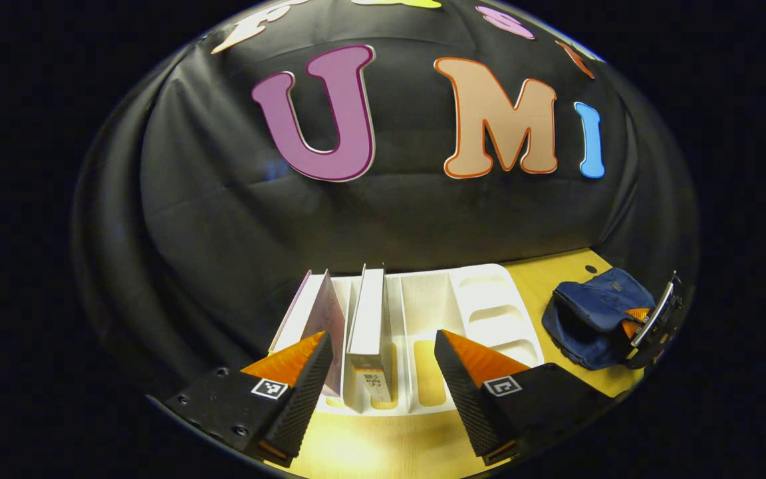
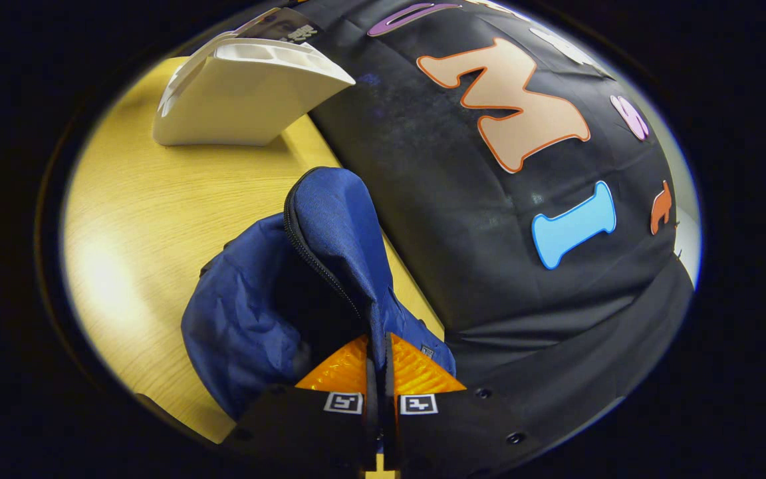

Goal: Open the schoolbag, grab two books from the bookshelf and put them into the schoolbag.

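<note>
In the left gripper view, the left gripper [image 1: 380, 362] was spread wide, holding nothing, with its two fingers low in the foreground. Directly ahead of it, on the wooden table [image 1: 556, 279], stood a white bookshelf [image 1: 476, 306] divided into slots. Two books stood on edge in the slots. One book with a pinkish cover [image 1: 320, 319] leaned just beyond the gripper's left finger, and a white book [image 1: 370, 319] stood upright between the two fingers, a little farther off and not touched by either. To the gripper's right, well apart from the bookshelf, lay a blue schoolbag [image 1: 589, 319] near the table's edge, and the right gripper [image 1: 642, 322] showed at the bag's far side, small and distant. In the right gripper view, the right gripper [image 2: 380, 362] was closed tight on the schoolbag's [image 2: 256, 319] blue flap [image 2: 336, 213], with both fingers pressed against the fabric. The flap was lifted upright, its zipper edge [image 2: 316, 256] showing, and a dark opening [image 2: 310, 299] gaped beneath it, just left of the fingers. The bookshelf [image 2: 243, 100] stood farther ahead and to the left of this gripper, on the table [image 2: 157, 219].
</note>
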`<state>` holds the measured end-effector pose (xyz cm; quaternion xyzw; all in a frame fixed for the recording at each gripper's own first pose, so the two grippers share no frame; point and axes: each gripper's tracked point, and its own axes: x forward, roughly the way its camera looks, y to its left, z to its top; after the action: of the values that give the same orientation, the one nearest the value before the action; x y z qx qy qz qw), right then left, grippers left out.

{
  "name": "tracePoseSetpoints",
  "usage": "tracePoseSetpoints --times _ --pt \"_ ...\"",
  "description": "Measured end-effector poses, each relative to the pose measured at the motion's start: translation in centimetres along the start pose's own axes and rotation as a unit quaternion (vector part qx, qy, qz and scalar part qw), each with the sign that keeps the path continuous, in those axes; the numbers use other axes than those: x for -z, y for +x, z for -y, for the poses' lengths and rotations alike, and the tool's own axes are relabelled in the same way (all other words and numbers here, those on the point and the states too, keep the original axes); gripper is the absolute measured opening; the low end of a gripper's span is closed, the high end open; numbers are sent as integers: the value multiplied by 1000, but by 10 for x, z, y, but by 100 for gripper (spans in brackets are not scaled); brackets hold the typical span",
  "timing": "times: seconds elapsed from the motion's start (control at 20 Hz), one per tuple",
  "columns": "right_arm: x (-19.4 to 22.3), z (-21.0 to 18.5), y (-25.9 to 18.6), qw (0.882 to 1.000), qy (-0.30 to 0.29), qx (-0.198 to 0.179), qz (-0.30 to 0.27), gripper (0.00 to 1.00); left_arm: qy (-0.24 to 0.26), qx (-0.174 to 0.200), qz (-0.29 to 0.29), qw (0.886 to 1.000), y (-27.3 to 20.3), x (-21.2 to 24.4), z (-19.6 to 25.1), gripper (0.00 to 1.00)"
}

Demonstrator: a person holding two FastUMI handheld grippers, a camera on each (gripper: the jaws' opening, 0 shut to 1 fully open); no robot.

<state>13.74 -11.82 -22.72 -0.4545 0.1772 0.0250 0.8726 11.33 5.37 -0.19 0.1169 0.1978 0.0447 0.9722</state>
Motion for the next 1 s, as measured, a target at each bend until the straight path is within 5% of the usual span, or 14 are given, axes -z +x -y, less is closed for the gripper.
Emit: tracePoseSetpoints --times 0.35,0.8,1.0 --pt "0 2 -1 1000 -11 -5 5 6 6 46 -141 989 41 15 -4 87" --pt "-2 8 -3 1000 -12 -3 5 8 48 79 -282 955 55 44 -3 76" --pt "-2 8 -3 1000 -15 -1 5 6 50 70 -327 941 62 61 -13 55"
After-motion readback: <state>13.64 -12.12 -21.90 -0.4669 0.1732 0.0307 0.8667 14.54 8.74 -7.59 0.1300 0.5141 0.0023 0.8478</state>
